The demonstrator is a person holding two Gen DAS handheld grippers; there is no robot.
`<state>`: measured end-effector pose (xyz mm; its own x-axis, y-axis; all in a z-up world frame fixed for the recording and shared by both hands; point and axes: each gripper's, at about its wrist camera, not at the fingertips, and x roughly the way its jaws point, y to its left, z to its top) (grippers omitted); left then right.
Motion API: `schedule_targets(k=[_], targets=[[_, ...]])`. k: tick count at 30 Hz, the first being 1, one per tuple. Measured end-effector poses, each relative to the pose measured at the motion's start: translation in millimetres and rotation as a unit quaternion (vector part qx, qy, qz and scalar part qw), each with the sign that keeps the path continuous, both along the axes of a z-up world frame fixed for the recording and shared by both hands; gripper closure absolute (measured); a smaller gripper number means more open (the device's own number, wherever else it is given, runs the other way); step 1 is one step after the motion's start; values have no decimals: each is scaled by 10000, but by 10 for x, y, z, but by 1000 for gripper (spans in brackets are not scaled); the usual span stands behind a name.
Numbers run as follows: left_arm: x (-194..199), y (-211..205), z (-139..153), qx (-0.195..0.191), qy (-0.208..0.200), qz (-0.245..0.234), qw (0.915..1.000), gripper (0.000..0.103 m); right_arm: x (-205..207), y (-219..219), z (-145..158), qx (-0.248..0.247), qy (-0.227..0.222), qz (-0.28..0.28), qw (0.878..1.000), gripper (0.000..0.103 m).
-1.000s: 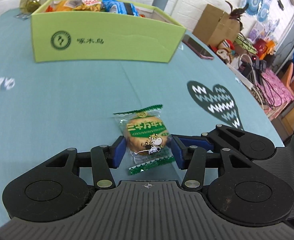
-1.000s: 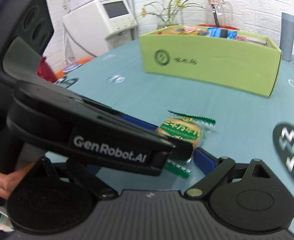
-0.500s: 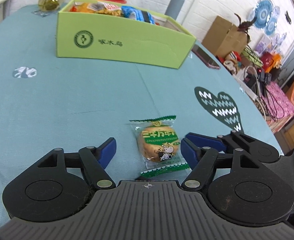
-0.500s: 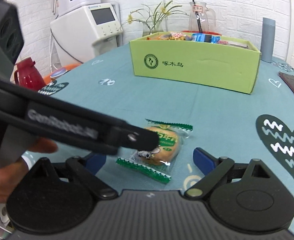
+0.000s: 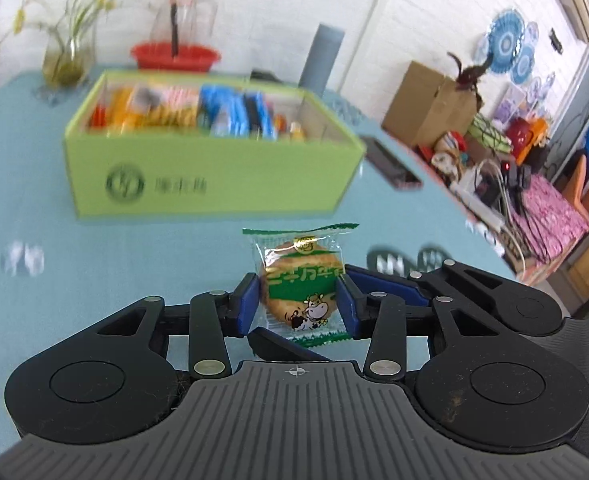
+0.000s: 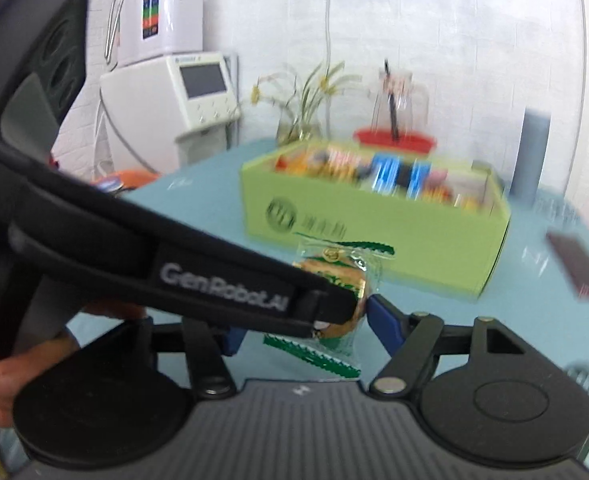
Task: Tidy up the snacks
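My left gripper (image 5: 297,306) is shut on a wrapped round biscuit packet (image 5: 300,286) with green print and a cartoon cow, held upright above the teal tablecloth. The same packet (image 6: 336,276) shows in the right wrist view, partly hidden behind the black left gripper body (image 6: 222,280). My right gripper (image 6: 306,330) is open, its blue fingertips (image 6: 384,324) either side of and just below the packet, not touching it. The green snack box (image 5: 210,168) stands beyond, holding several snack packets; it also shows in the right wrist view (image 6: 374,240).
A phone (image 5: 390,162) lies right of the box. A grey cylinder (image 5: 320,60), red basin (image 5: 174,56), glass pitcher and vase of flowers (image 5: 64,56) stand behind it. The table's right edge drops to floor clutter (image 5: 494,168). A white machine (image 6: 174,96) stands left.
My left gripper closed on the biscuit packet and lifted it off the cloth. Both views tilted up and moved nearer the green box, so its contents show.
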<state>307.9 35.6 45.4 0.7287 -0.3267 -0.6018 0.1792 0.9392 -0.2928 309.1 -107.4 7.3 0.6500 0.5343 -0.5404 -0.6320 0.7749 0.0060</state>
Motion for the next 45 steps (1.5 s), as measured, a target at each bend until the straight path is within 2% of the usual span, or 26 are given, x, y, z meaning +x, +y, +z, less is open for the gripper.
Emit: schedule_targets(k=[2, 5, 9, 15, 20, 23, 26, 28, 30, 35, 39, 42, 45], targets=[[221, -42, 174, 106, -258, 8, 9996, 82, 221, 15, 124, -25, -262, -48, 9996, 29], [638, -67, 393, 72, -455, -16, 9989, 82, 668, 3, 308, -19, -513, -131, 9986, 29], [1202, -87, 533, 21, -541, 43, 9985, 82, 1259, 4, 404, -61, -572, -215, 9981, 30], [1824, -107, 361, 321, -303, 281, 9986, 82, 1851, 184, 156, -260, -417, -141, 9987, 30], [2018, -203, 205, 485, -243, 192, 9983, 81, 2100, 67, -38, -130, -81, -183, 9997, 28], [2097, -302, 161, 603, -320, 178, 9975, 77, 2178, -8, -115, 41, 115, -156, 9998, 24], [2108, -322, 180, 593, -459, 181, 9970, 64, 2213, -36, -133, 135, 219, -147, 9996, 22], [2093, -288, 208, 494, -511, 252, 9972, 42, 2210, -42, -127, 88, 200, -192, 9996, 9], [2040, -240, 258, 412, -646, 323, 9965, 32, 2185, -63, -95, 167, 149, -192, 9996, 8], [1764, -134, 470, 391, -1006, 475, 9930, 23, 2067, -46, 22, 327, 52, -50, 9994, 9], [1375, -53, 637, 549, -1357, 767, 9862, 11, 2005, -16, 58, 322, -8, -69, 9995, 8], [1013, 45, 702, 696, -1548, 1005, 9804, 11, 1952, -3, 84, 361, -15, -52, 9993, 8], [628, 172, 676, 667, -1522, 1170, 9791, 11, 1836, 52, 144, 185, -172, -49, 9997, 8]])
